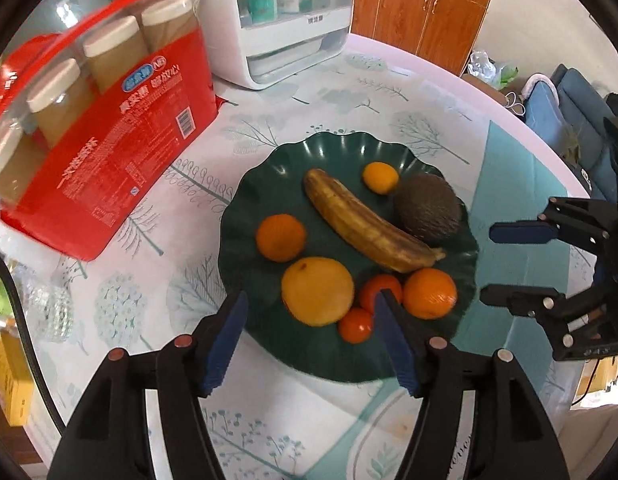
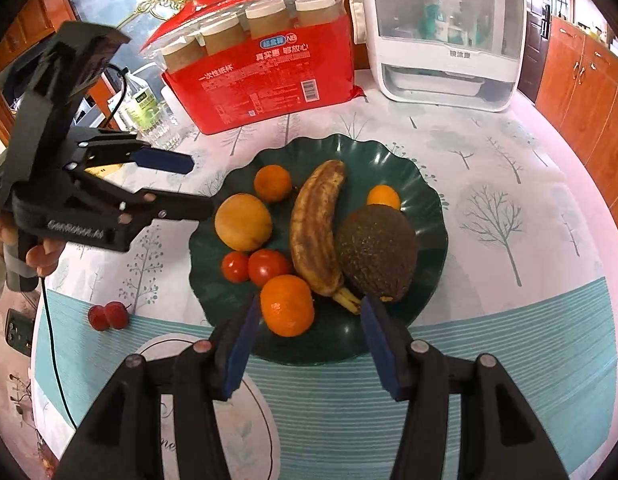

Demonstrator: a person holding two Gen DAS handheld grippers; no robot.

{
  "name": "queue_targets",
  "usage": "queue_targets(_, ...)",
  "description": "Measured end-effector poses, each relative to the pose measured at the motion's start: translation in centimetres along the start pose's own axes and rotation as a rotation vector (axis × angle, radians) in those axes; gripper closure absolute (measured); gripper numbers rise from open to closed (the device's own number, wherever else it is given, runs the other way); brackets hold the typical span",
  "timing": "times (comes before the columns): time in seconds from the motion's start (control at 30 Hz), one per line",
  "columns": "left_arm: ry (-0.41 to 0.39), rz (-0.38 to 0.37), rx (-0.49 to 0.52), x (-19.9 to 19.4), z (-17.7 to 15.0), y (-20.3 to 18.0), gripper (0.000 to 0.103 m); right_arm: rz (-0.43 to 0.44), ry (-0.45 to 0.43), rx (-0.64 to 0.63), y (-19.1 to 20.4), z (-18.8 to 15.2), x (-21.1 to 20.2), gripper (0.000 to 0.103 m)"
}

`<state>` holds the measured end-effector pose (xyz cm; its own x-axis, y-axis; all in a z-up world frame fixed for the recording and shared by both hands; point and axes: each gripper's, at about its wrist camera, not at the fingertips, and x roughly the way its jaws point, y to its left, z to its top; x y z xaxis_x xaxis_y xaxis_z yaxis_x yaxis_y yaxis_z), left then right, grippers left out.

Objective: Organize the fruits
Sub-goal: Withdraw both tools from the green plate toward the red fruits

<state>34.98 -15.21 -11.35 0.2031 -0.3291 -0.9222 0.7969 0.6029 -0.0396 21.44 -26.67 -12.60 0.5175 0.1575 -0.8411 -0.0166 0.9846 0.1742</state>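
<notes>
A dark green scalloped plate point(image 1: 269, 184) point(image 2: 425, 184) holds a brown banana point(image 1: 365, 224) point(image 2: 317, 224), an avocado point(image 1: 427, 210) point(image 2: 377, 252), a yellow round fruit point(image 1: 317, 292) point(image 2: 243, 222), several oranges point(image 1: 429, 294) point(image 2: 287, 306) and two tomatoes point(image 1: 356, 325) point(image 2: 269, 267). My left gripper point(image 1: 311, 304) point(image 2: 201, 186) is open and empty above the plate's near side. My right gripper point(image 2: 309, 308) point(image 1: 487, 264) is open and empty, its fingers either side of the near orange. Two red cherries point(image 2: 108, 315) lie on the cloth left of the plate.
A red pack of paper cups point(image 1: 109, 128) point(image 2: 269, 68) and a white appliance point(image 1: 293, 20) point(image 2: 445, 32) stand behind the plate. Glassware point(image 2: 157, 128) and a bottle stand at the left edge. The round table has a tree-print cloth point(image 2: 489, 220). Wooden cabinets point(image 1: 425, 4) stand beyond it.
</notes>
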Motion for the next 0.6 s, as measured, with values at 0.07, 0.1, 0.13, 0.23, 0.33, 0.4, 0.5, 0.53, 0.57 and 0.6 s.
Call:
queue_targets(0.07,-0.012,0.013,-0.010,-1.1,-0.8,-0.6,0.034,0.006,-0.006,-0.006,0.3,-0.1,-0.6,0.050)
queue_targets(0.1,-0.017,0.022,-0.018,-1.6,-1.3,-0.8,0.034,0.008,-0.008,-0.009,0.5,-0.2,-0.8,0.050)
queue_targets(0.13,-0.022,0.027,-0.025,-2.1,-1.7,-1.1,0.033,0.013,-0.009,-0.012,0.7,-0.2,-1.1,0.050)
queue_targets(0.23,-0.044,0.066,-0.071,-4.3,-3.6,-2.0,0.033,0.029,-0.015,-0.026,1.3,-0.5,-2.0,0.050)
queue_targets(0.33,-0.080,0.109,-0.112,-6.4,-5.6,-3.2,0.032,0.047,-0.023,-0.039,2.0,-1.1,-3.0,0.050)
queue_targets(0.4,-0.103,0.137,-0.149,-7.8,-6.9,-3.9,0.032,0.061,-0.027,-0.049,2.6,-1.5,-3.6,0.050)
queue_targets(0.5,-0.149,0.184,-0.204,-10.3,-8.9,-5.1,0.031,0.078,-0.035,-0.063,3.3,-2.1,-4.5,0.050)
queue_targets(0.53,-0.163,0.198,-0.216,-11.1,-9.5,-5.4,0.029,0.084,-0.037,-0.067,3.6,-2.3,-4.9,0.050)
queue_targets(0.57,-0.184,0.223,-0.239,-12.2,-10.4,-5.8,0.027,0.093,-0.039,-0.073,3.9,-2.5,-5.3,0.050)
queue_targets(0.6,-0.196,0.237,-0.258,-12.9,-11.0,-6.0,0.027,0.098,-0.042,-0.077,4.1,-2.5,-5.5,0.050)
